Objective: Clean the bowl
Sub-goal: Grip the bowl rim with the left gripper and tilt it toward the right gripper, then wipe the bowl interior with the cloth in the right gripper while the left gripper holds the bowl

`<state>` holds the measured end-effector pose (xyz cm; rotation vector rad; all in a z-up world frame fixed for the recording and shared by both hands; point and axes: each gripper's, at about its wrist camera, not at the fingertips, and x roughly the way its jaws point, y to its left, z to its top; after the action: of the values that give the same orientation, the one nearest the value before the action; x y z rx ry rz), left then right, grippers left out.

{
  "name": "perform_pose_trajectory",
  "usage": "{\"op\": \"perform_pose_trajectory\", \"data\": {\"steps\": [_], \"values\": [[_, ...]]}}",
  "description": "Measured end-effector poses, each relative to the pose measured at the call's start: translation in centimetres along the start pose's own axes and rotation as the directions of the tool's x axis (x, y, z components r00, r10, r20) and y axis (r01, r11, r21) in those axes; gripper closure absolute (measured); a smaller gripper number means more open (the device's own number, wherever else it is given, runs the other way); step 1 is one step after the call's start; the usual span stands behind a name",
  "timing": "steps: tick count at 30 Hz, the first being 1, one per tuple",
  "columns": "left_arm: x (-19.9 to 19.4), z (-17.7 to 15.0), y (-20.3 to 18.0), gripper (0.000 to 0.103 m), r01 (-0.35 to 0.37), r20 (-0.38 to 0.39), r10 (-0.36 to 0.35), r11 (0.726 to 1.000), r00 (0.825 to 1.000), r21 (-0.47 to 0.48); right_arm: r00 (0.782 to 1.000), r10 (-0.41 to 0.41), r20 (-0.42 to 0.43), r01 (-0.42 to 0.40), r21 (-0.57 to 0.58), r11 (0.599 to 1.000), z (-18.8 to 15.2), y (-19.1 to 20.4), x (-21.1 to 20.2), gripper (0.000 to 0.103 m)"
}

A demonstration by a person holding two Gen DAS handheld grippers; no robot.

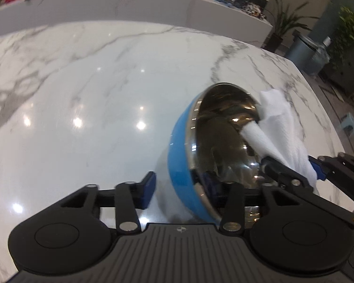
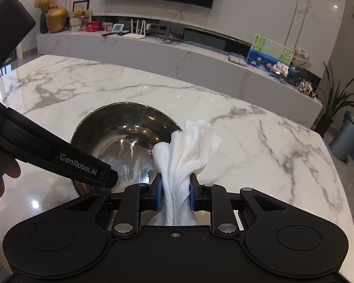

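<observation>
At lower right of the left view, bowl tipped on the table, left tool astride its rim for steadying; real grip, cannot tell. Right tool clenched on bunched cloth, aimed inside for wiping.

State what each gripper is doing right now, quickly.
Left gripper: closed on the rim of the bowl, holding it tilted.
Right gripper: closed on the white cloth.
</observation>
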<state>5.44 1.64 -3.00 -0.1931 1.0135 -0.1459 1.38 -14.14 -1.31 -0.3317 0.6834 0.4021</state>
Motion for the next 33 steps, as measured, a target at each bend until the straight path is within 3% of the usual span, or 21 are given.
{"op": "perform_pose_trajectory", "data": {"steps": [9,16,25,31,33], "values": [[-0.2,0.2,-0.9,0.080,0.011,0.003,-0.012,0.999,1.000,0.033,0.997,0.040,-0.065,-0.038,0.029,0.999,-1.2,0.0,0.9,0.084],[-0.1,0.1,-0.7,0.081,0.024,-0.016,-0.024,0.999,1.000,0.023,0.983,0.139,-0.117,-0.127,0.101,0.987,-1.8,0.1,1.6,0.084],[-0.1,0.2,-0.8,0.082,0.021,-0.022,-0.020,0.999,1.000,0.026,0.927,0.353,-0.123,-0.309,0.279,0.909,-1.6,-0.4,1.5,0.083],[0.0,0.2,-0.7,0.083,0.022,-0.029,-0.021,0.999,0.999,0.030,0.950,0.267,-0.160,-0.235,0.192,0.953,-1.1,0.7,0.9,0.084],[0.0,0.2,-0.8,0.084,0.018,-0.030,-0.017,0.999,0.999,0.039,0.967,0.198,-0.163,-0.178,0.127,0.976,-0.9,1.1,0.4,0.084]]}}
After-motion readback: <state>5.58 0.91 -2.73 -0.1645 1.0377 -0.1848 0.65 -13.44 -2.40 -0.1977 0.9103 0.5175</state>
